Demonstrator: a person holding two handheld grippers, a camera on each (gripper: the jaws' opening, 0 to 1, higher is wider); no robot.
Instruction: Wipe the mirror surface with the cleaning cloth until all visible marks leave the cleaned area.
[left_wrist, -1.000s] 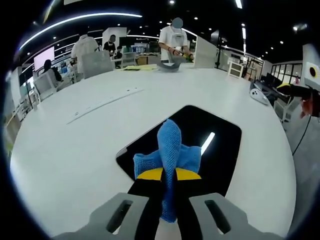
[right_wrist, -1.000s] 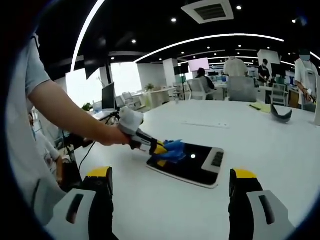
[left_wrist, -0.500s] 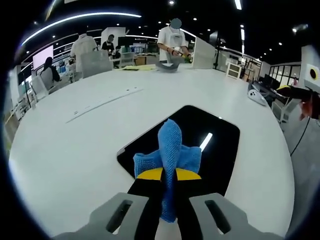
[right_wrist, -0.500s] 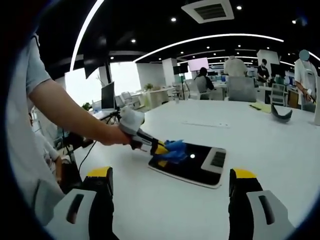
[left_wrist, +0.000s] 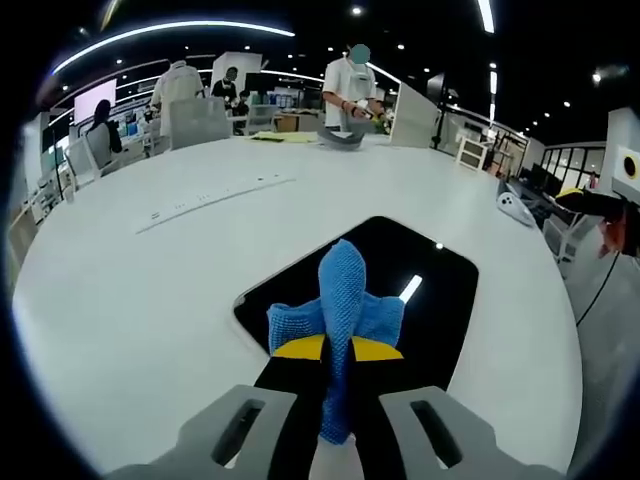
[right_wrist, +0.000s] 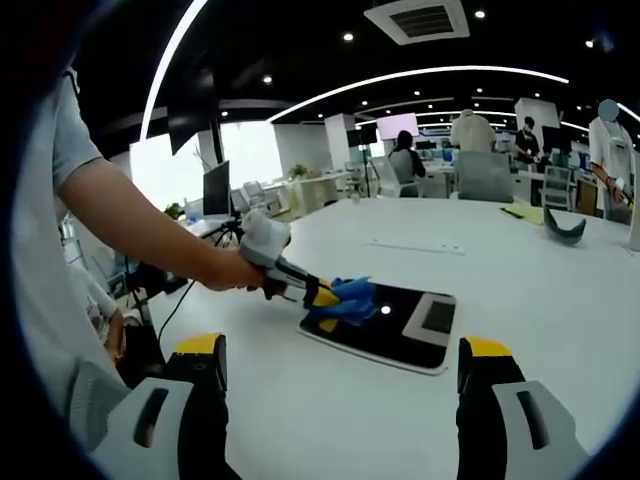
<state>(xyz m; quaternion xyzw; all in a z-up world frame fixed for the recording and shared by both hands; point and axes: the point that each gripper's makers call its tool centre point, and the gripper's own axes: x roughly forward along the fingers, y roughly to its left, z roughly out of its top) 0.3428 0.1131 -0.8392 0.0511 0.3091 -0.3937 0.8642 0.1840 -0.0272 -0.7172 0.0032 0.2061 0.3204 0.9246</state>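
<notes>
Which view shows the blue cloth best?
The left gripper view: the blue cloth sits close up, clamped in the left gripper over the mirror. The right gripper view shows it small and distant.

I see the mirror (left_wrist: 400, 290) lying flat on the white table, center of left gripper view: dark rectangular slab w/ rounded corners, glossy, reflecting a ceiling light strip. Cleaning cloth (left_wrist: 342, 305) is blue, knit-textured, bunched into an upright fold at the mirror's near edge, lower center. In right gripper view the mirror (right_wrist: 390, 330) sits mid-frame, cloth (right_wrist: 345, 297) at its left end.
</notes>
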